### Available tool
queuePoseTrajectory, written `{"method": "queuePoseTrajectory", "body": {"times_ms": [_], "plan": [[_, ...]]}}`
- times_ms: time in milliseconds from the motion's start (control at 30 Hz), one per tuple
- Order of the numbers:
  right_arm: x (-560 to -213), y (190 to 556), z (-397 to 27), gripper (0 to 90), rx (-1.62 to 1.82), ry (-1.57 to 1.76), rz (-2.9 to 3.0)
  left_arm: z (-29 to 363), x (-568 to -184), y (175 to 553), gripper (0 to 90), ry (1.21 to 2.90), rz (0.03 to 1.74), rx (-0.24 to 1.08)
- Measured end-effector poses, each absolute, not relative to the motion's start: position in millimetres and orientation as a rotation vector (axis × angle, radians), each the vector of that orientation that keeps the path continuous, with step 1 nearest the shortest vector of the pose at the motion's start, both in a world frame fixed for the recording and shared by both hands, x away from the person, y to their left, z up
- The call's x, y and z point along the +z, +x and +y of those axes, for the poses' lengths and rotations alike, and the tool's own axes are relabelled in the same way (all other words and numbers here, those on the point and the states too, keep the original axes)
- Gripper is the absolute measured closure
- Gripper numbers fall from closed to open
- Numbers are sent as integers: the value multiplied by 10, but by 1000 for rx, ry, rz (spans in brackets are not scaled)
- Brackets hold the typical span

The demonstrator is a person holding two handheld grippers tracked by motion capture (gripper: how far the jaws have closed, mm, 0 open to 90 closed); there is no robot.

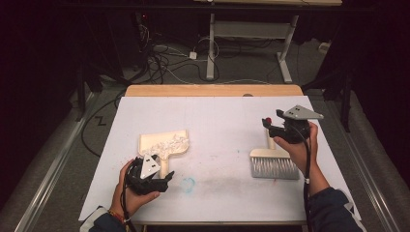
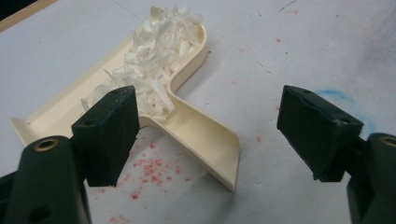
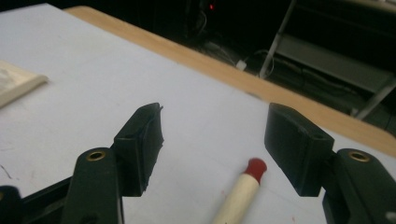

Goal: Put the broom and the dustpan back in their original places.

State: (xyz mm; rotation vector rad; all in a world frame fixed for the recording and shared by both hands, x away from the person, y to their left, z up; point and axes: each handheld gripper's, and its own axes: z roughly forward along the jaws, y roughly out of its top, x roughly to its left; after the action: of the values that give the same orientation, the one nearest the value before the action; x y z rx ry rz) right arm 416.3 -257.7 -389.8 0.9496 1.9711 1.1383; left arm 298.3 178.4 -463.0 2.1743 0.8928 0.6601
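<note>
A cream dustpan (image 2: 187, 123) lies on the left half of the white table cover (image 1: 217, 121), heaped with white shreds (image 2: 159, 56), its handle pointing toward the person. The left gripper (image 2: 205, 135) sits just over that handle end, jaws apart with the handle between them, untouched by the pads. On the right lies a brush (image 1: 273, 166) with pale bristles; its red-tipped handle (image 3: 245, 186) lies between the spread jaws of the right gripper (image 3: 214, 142), which grip nothing.
</note>
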Motion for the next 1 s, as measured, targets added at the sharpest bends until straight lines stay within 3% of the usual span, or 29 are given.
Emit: {"method": "queuePoseTrajectory", "body": {"times_ms": [1000], "plan": [[-3588,3653,-2491,259,1211,773,1932,1760,-4630,2949,198,2193,834,696]]}}
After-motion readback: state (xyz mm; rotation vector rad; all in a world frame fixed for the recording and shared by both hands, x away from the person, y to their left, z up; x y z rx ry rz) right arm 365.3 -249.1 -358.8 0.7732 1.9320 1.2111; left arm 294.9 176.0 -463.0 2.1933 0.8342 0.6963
